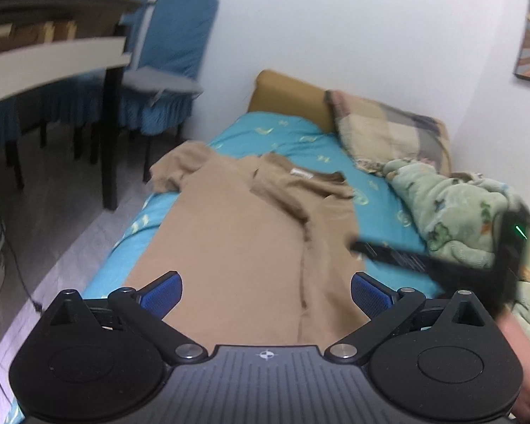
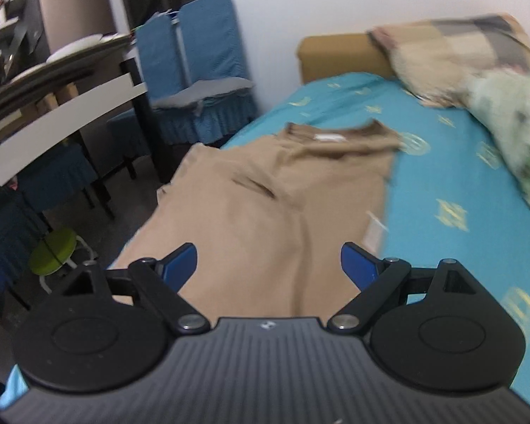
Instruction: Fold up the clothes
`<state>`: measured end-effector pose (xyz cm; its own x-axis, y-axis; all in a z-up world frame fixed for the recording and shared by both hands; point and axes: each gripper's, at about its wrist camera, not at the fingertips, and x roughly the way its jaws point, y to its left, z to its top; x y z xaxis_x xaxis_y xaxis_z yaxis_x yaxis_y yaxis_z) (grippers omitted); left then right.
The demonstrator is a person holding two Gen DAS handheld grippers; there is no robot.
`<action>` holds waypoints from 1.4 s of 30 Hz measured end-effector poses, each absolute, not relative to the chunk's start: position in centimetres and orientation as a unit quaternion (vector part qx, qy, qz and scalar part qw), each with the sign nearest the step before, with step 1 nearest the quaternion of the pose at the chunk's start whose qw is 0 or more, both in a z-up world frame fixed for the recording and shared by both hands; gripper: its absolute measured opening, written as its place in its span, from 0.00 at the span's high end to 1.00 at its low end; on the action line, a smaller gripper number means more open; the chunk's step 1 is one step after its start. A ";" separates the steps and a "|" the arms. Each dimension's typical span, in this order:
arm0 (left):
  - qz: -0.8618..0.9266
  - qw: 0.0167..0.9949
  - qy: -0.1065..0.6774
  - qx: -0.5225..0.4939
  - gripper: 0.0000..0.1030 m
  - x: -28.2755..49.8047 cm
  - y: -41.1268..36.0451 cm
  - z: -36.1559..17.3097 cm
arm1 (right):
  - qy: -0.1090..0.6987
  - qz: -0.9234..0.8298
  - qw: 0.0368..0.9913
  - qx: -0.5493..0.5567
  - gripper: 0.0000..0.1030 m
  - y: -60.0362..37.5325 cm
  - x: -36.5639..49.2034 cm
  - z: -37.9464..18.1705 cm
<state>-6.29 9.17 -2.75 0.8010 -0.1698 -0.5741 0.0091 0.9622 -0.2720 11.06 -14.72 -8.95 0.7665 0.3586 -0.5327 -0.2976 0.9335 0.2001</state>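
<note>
One tan shirt – rumpled, collar folded, flat on bed – both grippers' fingers spread wide, empty.

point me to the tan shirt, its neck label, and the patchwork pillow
tan shirt (image 1: 236,233): left wrist view, on the flat body panel.
neck label (image 2: 330,137): right wrist view, on the white tag inside the collar.
patchwork pillow (image 1: 388,129): left wrist view, on its front face.

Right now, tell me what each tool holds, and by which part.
Nothing. The left tool and right tool are both open above the tan shirt.
</note>
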 end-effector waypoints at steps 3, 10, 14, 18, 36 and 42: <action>-0.035 0.938 0.315 -0.142 0.00 -5.5 10.6 -3.7 | 0.302 0.200 0.931 0.036 0.13 -9.3 16.6 -10.0; 0.022 0.925 0.311 -0.219 0.00 -3.6 15.5 -6.4 | 0.304 0.293 0.901 -0.104 0.13 5.3 27.0 -13.3; 0.046 0.906 0.346 -0.240 0.01 -1.2 17.2 -9.1 | 0.299 0.334 0.871 -0.202 0.17 11.8 30.6 -15.6; 0.051 0.894 0.368 -0.250 0.01 0.2 17.9 -10.9 | 0.311 0.315 0.856 -0.268 0.44 14.2 33.4 -18.1; 0.040 0.929 0.318 -0.182 0.01 -1.4 14.0 -9.0 | 0.122 0.028 0.992 0.027 0.93 -9.0 28.7 -7.8; 0.023 0.932 0.332 -0.147 0.01 -0.4 11.9 -9.8 | 0.240 -0.075 0.957 0.144 0.91 -19.3 29.6 -14.8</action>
